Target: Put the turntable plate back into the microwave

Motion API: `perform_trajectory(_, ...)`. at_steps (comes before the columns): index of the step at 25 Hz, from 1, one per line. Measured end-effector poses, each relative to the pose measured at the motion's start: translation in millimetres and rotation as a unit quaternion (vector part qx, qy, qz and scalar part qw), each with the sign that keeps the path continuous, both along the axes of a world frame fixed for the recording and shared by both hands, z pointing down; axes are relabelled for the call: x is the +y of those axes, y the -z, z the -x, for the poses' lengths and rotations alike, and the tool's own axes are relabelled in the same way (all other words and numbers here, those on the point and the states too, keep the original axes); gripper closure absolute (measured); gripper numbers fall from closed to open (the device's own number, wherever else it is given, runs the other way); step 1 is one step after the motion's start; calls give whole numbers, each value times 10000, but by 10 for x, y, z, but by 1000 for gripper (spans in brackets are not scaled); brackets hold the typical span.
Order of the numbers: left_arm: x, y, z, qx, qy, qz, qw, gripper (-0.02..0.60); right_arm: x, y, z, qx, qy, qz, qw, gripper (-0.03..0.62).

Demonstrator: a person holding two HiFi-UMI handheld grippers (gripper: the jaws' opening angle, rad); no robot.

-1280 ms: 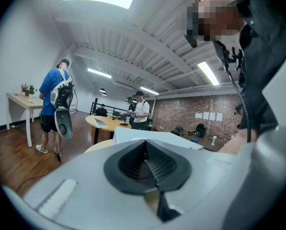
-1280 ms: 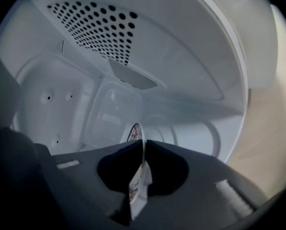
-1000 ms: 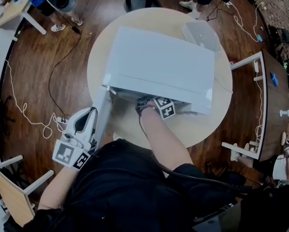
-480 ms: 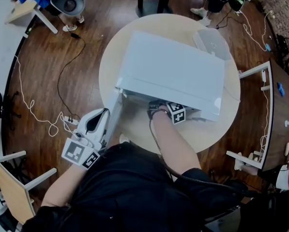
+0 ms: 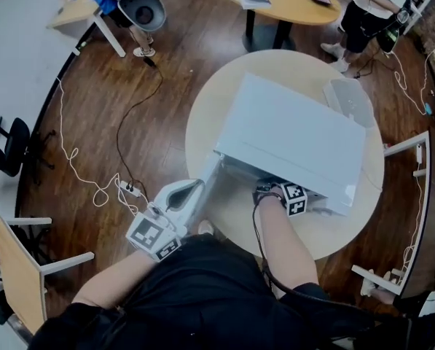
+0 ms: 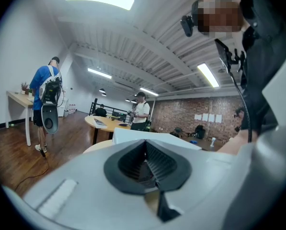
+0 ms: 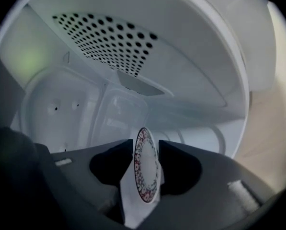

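Black jaws of the right gripper (image 7: pixel 143 150) have just been opening and stand apart, with the turntable plate (image 7: pixel 145 171) on edge between them. The plate is white with a red-and-dark patterned rim, and its lower part is hidden behind the gripper body. Around it lies the microwave (image 7: pixel 133 75) cavity, whose top hides the plate in the head view. The left gripper (image 6: pixel 145 166) has its jaws together, empty.

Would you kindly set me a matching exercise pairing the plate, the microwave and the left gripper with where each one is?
1. plate
2. microwave
3. left gripper

A. on the round table
B. beside the open door, jaws together
C. between the jaws of the right gripper

Pairs: 1-C, 2-A, 3-B.

The right gripper's jaws have just been opening, with the plate between them, inside the microwave.
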State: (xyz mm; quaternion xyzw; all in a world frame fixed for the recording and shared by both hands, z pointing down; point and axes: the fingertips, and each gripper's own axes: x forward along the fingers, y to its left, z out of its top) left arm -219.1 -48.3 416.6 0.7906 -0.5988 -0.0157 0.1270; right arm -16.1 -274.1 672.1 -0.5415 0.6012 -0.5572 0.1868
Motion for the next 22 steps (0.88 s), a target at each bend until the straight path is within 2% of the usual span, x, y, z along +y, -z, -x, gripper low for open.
perform_trajectory(4, -12, -10, -160, 139, -152, -11, 9998, 577, 110, -11, -194, 186, -10, 104, 9998, 393)
perform_trajectory(7, 3, -98, -175, 33, -310, 53, 9995, 577, 172, 13, -145, 231, 70, 129, 9996, 378)
perform_trajectory(15, -119, -149, -256, -104, -465, -133, 9988, 577, 226, -7, -200, 146, 117, 87, 9998, 373)
perform_trajectory(19, -132, 10, -254, -69, -353, -164, 9992, 577, 198, 20, -88, 193, 359, -10, 9992, 373)
perform_trajectory(22, -96, -63, -324, -156, -516, -163, 9984, 577, 296, 66, -166, 256, 436, -60, 9987, 373)
